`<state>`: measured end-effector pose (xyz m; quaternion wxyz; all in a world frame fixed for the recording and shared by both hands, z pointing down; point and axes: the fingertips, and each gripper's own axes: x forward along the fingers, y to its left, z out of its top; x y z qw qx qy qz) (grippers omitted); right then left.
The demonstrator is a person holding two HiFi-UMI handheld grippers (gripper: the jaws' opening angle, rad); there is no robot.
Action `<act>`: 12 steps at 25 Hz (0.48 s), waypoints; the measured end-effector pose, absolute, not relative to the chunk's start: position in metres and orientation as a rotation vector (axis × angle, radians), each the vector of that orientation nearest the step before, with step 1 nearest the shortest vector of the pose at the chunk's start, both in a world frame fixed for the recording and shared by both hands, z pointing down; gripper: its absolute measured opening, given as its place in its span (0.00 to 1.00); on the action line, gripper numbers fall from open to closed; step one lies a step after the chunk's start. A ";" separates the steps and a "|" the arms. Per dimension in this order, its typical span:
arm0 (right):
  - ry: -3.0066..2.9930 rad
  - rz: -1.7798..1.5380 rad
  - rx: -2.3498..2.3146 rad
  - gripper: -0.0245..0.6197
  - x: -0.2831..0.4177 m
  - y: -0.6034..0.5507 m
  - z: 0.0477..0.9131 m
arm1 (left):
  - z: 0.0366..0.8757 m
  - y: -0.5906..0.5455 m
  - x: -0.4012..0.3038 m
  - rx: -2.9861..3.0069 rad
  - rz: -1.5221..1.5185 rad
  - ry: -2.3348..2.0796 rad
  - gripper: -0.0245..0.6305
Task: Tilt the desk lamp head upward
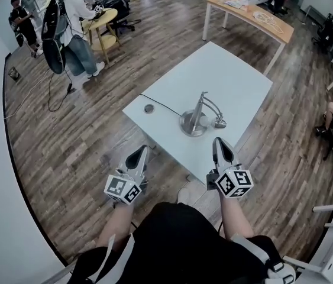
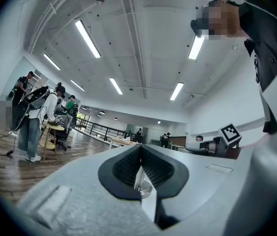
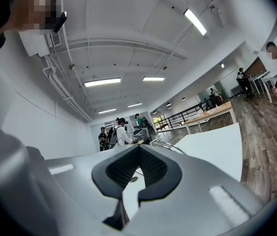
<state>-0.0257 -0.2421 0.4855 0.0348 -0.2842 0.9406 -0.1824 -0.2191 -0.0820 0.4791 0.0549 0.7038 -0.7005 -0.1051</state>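
Since the lamp [image 1: 196,119] stands ahead on the table [image 1: 237,76], its head [image 1: 219,123] seemingly drooped low, the left gripper [image 1: 141,151] and right gripper [image 1: 219,141] are held level short of it, jaws pressed together on nothing.

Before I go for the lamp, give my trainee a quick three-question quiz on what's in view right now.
1. Multiple choice: the desk lamp stands on A) the white table, B) the wooden floor, C) the wooden desk.
2. True or false: the right gripper is clamped on the desk lamp.
3. Fill in: the jaws of the left gripper are ___.
Key: 1 A. 2 False: it is shut, empty, short of the lamp. 3 Shut.
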 end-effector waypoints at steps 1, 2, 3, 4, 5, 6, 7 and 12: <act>2.890 -0.563 -0.865 0.05 -0.029 -0.249 0.486 | 0.480 -0.089 -0.223 2.129 -0.316 -2.131 0.04; 2.891 -0.563 -0.858 0.05 -0.032 -0.256 0.487 | 0.482 -0.097 -0.226 2.124 -0.312 -2.134 0.04; 2.894 -0.560 -0.852 0.05 -0.034 -0.262 0.489 | 0.485 -0.104 -0.228 2.123 -0.310 -2.136 0.04; 2.898 -0.557 -0.845 0.05 -0.037 -0.268 0.490 | 0.487 -0.112 -0.230 2.124 -0.309 -2.137 0.04; 2.902 -0.557 -0.837 0.05 -0.039 -0.274 0.492 | 0.489 -0.120 -0.232 2.124 -0.307 -2.138 0.04; 2.904 -0.559 -0.826 0.05 -0.041 -0.280 0.493 | 0.490 -0.128 -0.233 2.123 -0.305 -2.139 0.04; 2.907 -0.562 -0.814 0.05 -0.042 -0.285 0.494 | 0.491 -0.135 -0.234 2.122 -0.303 -2.139 0.04; 2.930 -0.540 -0.749 0.05 -0.043 -0.304 0.493 | 0.494 -0.166 -0.230 2.115 -0.303 -2.140 0.04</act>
